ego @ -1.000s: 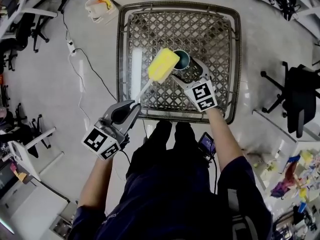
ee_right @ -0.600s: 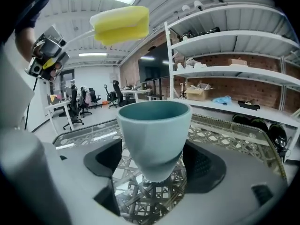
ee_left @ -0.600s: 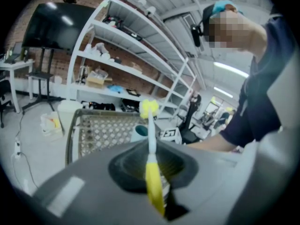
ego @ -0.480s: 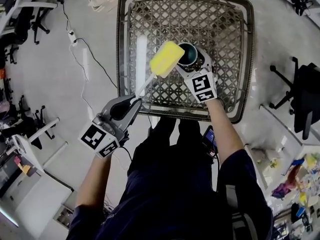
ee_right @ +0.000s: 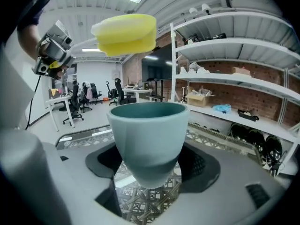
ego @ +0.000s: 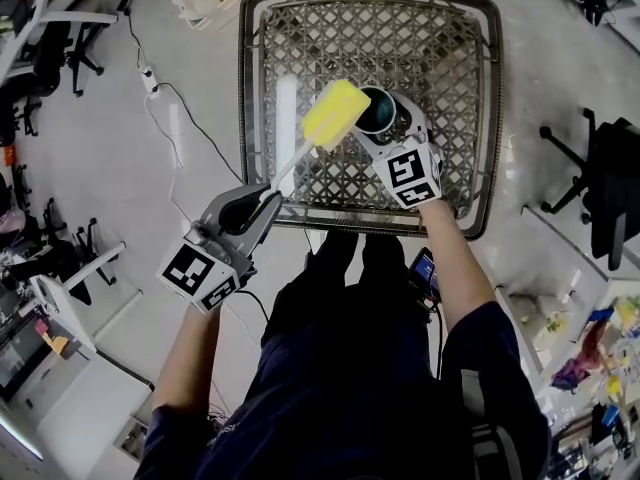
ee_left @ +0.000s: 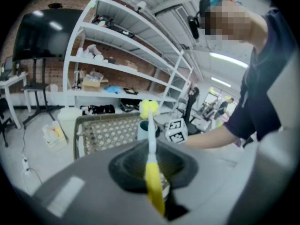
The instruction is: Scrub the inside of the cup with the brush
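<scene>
Two grippers: each is in one of the person's hands and each is closed on a thing.
Left gripper [ego: 262,211]: its jaws are clamped narrow on the yellow end of the brush [ego: 335,115] handle, seen plainly in the left gripper view [ee_left: 153,175]; it sits off the near edge of the table, low and left in the head view.
Right gripper [ego: 393,134]: its jaws press on both sides of the lower body of the cup [ego: 375,109], which stands upright between them in the right gripper view [ee_right: 148,170].
Cup: teal, mouth up and open [ee_right: 147,135], over the near right part of the woven table [ego: 246,88]; the lattice [ee_right: 140,205] shows under its base, and whether the base touches it cannot be told.
Brush: a thin white shaft [ee_left: 151,139] runs from the left gripper up and right to a yellow sponge head.
Brush to cup: the sponge head [ee_right: 126,34] hangs above the rim and a little to its left, apart from it and outside the cup.
Around: a cable [ego: 190,138] trails on the floor to the left, and an office chair [ego: 603,203] stands to the right.
</scene>
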A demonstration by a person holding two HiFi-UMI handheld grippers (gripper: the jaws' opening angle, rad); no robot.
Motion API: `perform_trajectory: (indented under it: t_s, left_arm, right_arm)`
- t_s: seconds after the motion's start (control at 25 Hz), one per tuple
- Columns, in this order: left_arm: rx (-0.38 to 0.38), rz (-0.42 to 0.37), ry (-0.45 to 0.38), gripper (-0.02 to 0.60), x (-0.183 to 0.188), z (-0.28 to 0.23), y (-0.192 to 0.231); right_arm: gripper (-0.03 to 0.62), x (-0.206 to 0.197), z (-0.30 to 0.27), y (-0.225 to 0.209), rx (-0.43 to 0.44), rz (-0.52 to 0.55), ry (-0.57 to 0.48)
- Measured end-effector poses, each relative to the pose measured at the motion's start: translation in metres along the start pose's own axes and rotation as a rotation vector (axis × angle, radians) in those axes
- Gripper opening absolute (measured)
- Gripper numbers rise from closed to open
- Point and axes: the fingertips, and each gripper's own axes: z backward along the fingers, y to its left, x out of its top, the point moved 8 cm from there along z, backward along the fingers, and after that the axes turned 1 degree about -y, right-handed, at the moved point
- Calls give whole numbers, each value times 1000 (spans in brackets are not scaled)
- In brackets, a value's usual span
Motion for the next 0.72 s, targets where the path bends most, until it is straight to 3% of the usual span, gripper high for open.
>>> perform_trajectory:
  t_s: [0.2,0.52,0.72]
  left_arm:
    - [7,-245,57,37,39,20,-11]
    - [104,-835,297,37,111,46,-49]
    - [162,-1146,407,37,130,42,-77]
  right_arm:
    - [360,51,45,0,-37,166,-3]
    - [360,108,103,-4,-163,443,93]
    - [360,126,122,-2,-188,550,157]
